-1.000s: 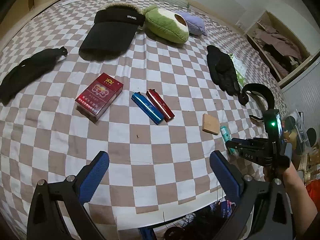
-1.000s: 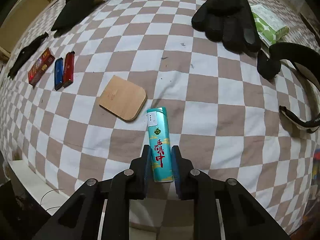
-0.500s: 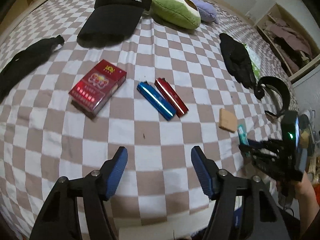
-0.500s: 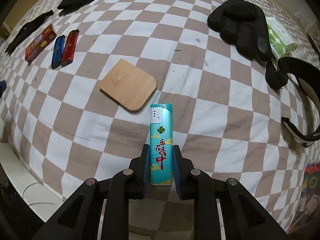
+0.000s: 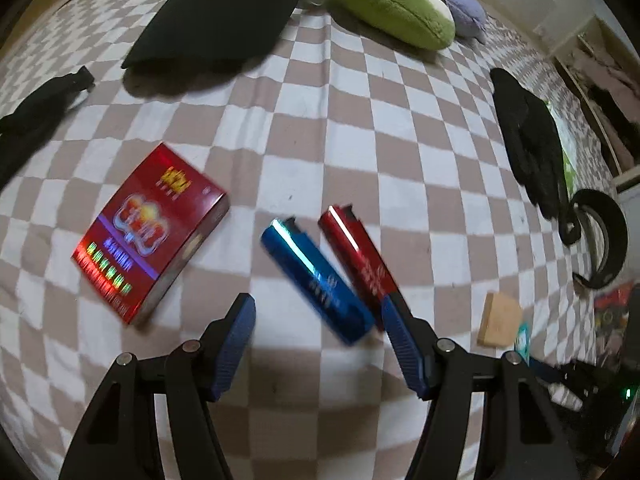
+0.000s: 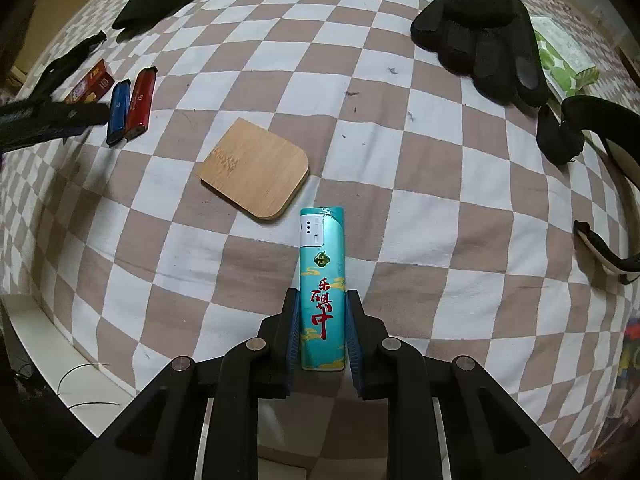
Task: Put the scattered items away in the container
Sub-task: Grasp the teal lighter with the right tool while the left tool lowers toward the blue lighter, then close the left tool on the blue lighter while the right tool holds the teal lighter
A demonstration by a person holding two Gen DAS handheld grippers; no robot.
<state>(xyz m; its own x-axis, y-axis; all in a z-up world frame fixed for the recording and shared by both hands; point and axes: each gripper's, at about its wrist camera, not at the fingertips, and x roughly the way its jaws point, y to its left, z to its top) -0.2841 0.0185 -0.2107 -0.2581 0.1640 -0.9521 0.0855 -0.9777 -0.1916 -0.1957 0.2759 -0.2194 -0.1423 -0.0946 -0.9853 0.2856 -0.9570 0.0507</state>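
My right gripper [image 6: 322, 312] is shut on a teal lighter [image 6: 322, 280] and holds it above the checkered bed [image 6: 400, 160]. My left gripper [image 5: 318, 312] is open and empty, low over the bed [image 5: 360, 140], with its right finger next to the near ends of a blue lighter [image 5: 316, 278] and a red lighter [image 5: 360, 256]. A red cigarette pack [image 5: 150, 226] lies to their left. In the right wrist view the blue lighter [image 6: 119, 110], red lighter [image 6: 140, 102] and pack [image 6: 90, 84] lie far left. No container shows.
A small wooden plate [image 6: 256, 174] lies near the teal lighter. A black glove [image 6: 480, 40], a green tissue pack [image 6: 564, 56] and a black strap [image 6: 600, 140] lie to the right. A black cap [image 5: 228, 12] and green plush [image 5: 388, 0] sit far back.
My left gripper has moved forward and down toward the blue and red lighters, its jaws narrower than a second ago. My right gripper has lifted the teal lighter slightly.
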